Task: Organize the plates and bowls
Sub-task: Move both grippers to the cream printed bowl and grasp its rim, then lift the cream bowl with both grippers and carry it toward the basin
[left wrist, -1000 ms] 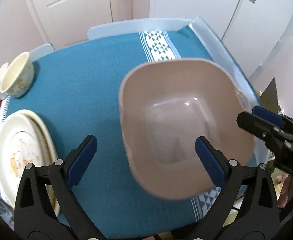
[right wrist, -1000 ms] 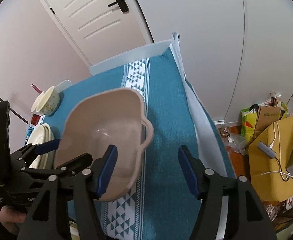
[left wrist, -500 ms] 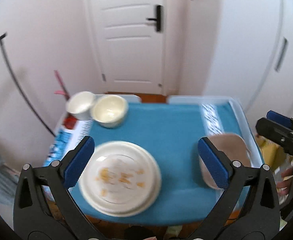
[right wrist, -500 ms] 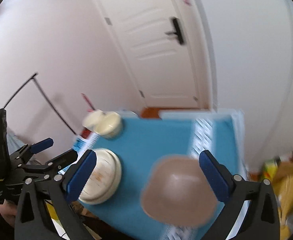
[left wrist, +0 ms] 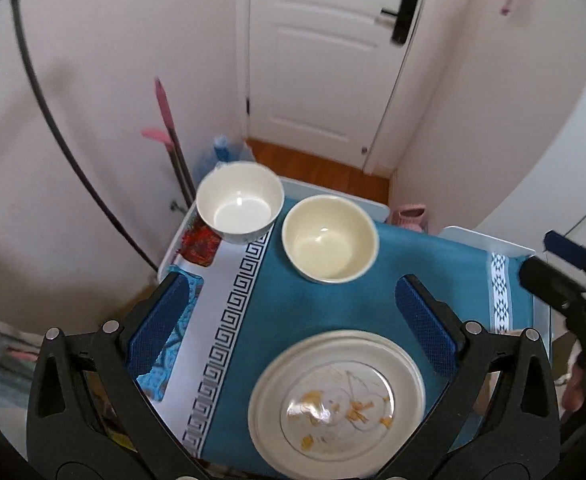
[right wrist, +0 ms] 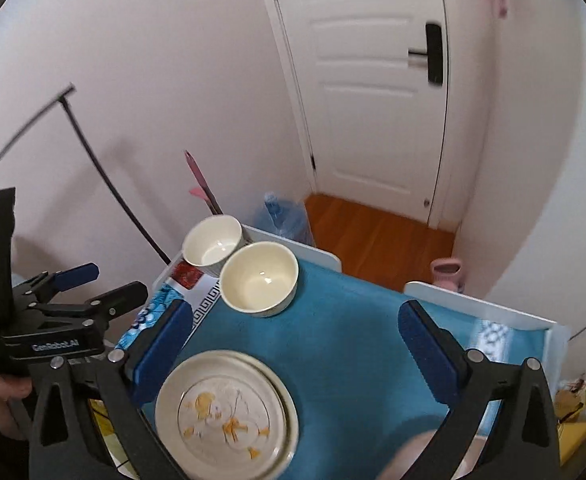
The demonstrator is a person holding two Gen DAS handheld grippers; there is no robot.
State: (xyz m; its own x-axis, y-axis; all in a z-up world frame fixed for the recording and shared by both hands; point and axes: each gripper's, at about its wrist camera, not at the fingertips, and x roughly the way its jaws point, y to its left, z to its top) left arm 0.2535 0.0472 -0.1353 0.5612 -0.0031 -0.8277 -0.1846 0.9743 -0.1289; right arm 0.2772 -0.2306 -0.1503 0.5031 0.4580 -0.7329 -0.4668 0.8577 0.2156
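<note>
A stack of cream plates (left wrist: 337,404) with orange duck print lies at the table's near side; it also shows in the right wrist view (right wrist: 225,412). A cream bowl (left wrist: 330,239) and a white bowl (left wrist: 240,207) stand at the far left; both show in the right wrist view, cream (right wrist: 259,283), white (right wrist: 212,245). The beige square bowl (right wrist: 417,456) peeks in at the bottom edge. My left gripper (left wrist: 293,328) is open, high above the table. My right gripper (right wrist: 293,352) is open and empty, also high.
The table carries a teal cloth (left wrist: 321,304) with a white patterned border (left wrist: 229,312). A white door (left wrist: 333,52) and wood floor (right wrist: 377,236) lie beyond. A pink-handled tool (left wrist: 165,120) leans on the left wall. A blue bag (right wrist: 285,216) sits behind the table.
Both grippers have risen and pulled back from the beige bowl, and the views have swung left to the plates and the two round bowls. The beige bowl stays on the table.
</note>
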